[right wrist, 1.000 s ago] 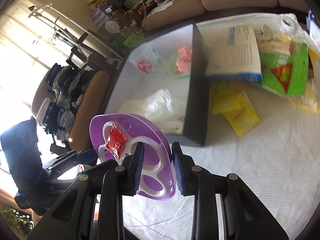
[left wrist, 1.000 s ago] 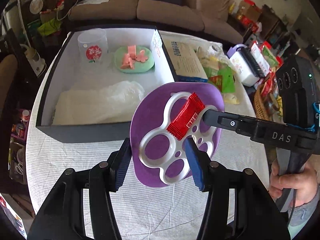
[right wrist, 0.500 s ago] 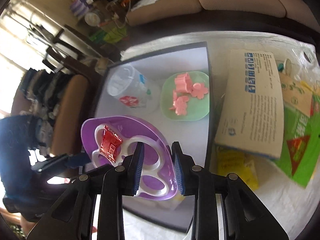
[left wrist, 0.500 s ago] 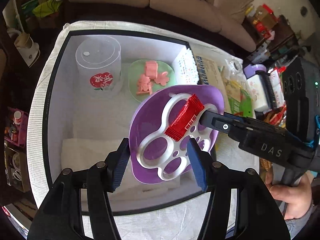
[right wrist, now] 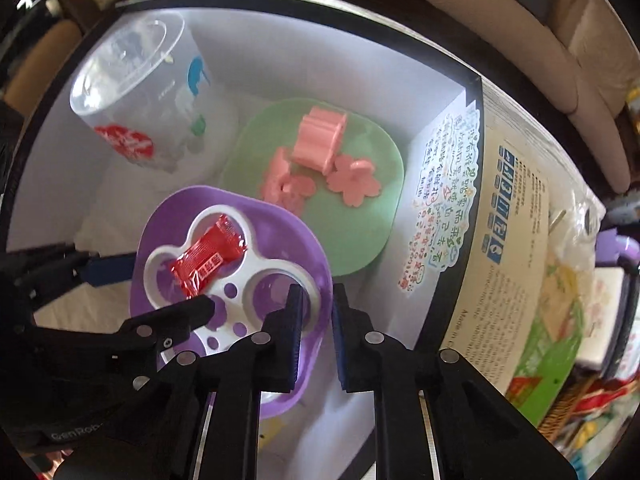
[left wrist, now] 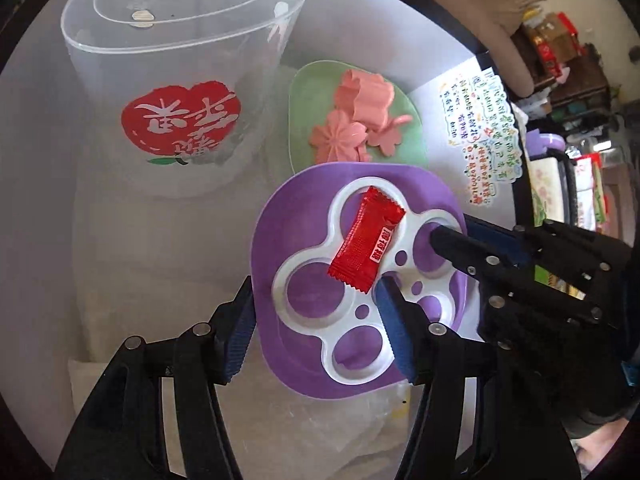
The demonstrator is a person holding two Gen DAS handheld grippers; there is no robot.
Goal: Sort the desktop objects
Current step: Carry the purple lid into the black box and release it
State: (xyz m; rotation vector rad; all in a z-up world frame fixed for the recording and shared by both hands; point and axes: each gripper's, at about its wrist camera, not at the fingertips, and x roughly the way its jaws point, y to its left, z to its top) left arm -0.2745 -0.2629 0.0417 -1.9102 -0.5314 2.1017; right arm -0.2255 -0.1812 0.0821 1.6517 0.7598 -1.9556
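A purple plate (left wrist: 304,204) (right wrist: 280,216) carries a white flower-shaped insert (left wrist: 320,320) and a red candy packet (left wrist: 366,246) (right wrist: 208,258). My left gripper (left wrist: 316,320) is shut on the plate's near rim, one finger under it and one on the insert. My right gripper (right wrist: 314,332) is shut on the plate's opposite rim, and its fingers (left wrist: 460,248) show in the left wrist view. Both hold the plate low inside the white-lined box (right wrist: 280,52).
In the box stand a clear plastic cup (left wrist: 176,80) (right wrist: 140,92) with a red logo and a green plate (left wrist: 312,92) (right wrist: 360,232) with pink flower pieces (left wrist: 352,128). A clear plastic bag (left wrist: 360,420) lies under the purple plate. Cartons and snack bags (right wrist: 516,240) lie right of the box.
Both grippers have carried the purple plate from above the table over the box wall and down into the box, close to the cup and green plate. The candy packet stayed on it.
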